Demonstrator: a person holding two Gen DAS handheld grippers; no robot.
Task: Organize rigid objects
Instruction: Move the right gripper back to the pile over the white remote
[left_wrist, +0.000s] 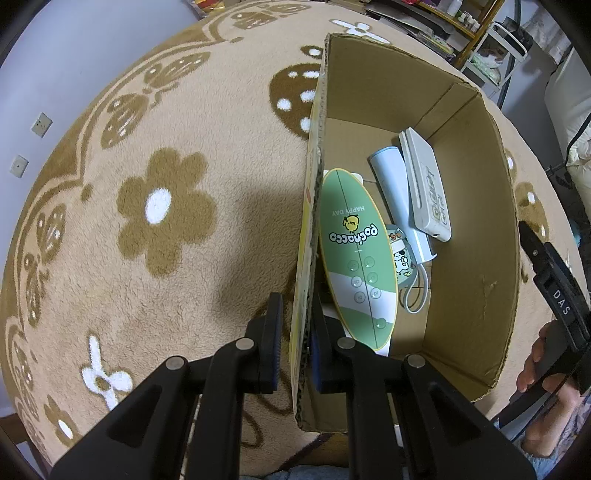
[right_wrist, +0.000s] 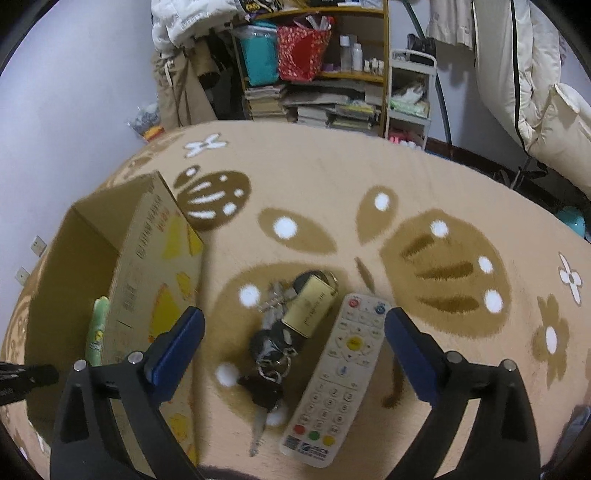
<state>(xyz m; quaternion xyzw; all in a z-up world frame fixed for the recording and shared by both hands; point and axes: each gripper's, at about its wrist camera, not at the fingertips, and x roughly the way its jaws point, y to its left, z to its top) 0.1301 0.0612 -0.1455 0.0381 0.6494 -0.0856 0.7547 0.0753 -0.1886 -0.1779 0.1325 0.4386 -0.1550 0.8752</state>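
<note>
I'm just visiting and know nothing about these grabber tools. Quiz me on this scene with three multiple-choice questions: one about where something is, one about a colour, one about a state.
1. Where is the white remote control?
A. Inside the box
B. On the blanket, right of the bunch of keys
C. On the shelf

2. What colour is the oval "Pochacco" board in the box?
A. Green
B. Red
C. Black

3. How does the left gripper stand?
A. Wide open over the blanket
B. Shut on the box wall
C. Shut on the keys

Answers:
1. B: the white remote control lies on the blanket, right of the bunch of keys, between the open right gripper's fingers.
2. A: the oval board is green with a white band.
3. B: the left gripper has one finger on each side of the cardboard box's wall.
</note>
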